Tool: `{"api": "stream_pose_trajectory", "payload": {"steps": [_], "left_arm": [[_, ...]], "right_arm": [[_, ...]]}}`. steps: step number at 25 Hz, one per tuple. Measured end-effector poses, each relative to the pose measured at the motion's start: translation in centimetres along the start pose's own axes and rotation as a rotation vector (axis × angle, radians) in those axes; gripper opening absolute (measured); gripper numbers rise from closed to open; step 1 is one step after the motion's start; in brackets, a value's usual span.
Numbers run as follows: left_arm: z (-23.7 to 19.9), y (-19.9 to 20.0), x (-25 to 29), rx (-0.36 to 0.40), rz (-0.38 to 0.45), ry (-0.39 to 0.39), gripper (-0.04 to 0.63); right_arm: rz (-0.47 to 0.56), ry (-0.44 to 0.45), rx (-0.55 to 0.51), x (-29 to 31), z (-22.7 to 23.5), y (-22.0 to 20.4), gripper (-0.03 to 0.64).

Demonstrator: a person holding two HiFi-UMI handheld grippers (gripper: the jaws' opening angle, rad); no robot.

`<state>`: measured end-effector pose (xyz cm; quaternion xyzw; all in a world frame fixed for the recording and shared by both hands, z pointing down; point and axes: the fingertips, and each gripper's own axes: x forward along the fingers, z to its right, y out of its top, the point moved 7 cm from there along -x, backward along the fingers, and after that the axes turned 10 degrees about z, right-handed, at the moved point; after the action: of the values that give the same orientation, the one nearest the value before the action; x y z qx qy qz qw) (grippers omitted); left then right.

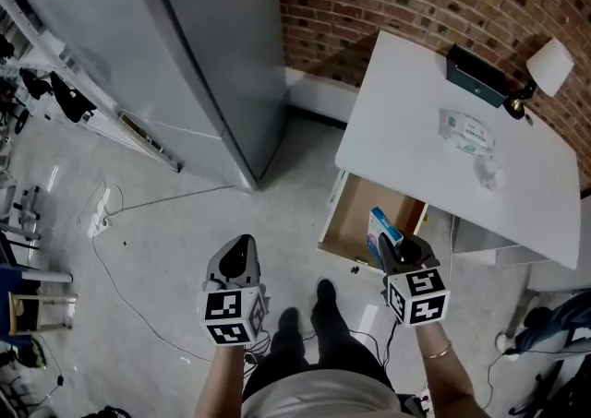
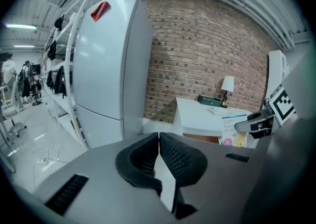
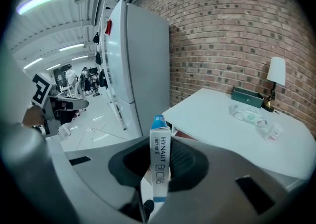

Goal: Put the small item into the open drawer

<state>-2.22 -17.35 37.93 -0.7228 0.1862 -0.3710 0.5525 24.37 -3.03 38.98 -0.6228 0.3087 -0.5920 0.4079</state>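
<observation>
The box stands upright, pinched between the right gripper's jaws, which sit partly apart with their pads pressed on its broad sides. In the head view it hangs over the open drawer under the desk — so the pick-up looks done. What is left is lowering it in and letting go. The left gripper hangs well aside over the floor — jaws closed together on nothing.
</observation>
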Motion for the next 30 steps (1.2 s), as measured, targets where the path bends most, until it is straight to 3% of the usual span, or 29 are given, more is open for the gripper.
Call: {"api": "stream_pose_trajectory", "payload": {"steps": [14,30], "left_arm": [[1.0,-5.5,5.1,-0.097,-0.082,0.084,0.026],[-0.6,-11.3,4.9,-0.158,-0.13,0.189,0.026]], "right_arm": [[-0.219,0.042,-0.088,11.2,3.1,-7.5,0.074],[-0.428,0.01,-0.192,20.1,3.4,-17.6,0.074]]}}
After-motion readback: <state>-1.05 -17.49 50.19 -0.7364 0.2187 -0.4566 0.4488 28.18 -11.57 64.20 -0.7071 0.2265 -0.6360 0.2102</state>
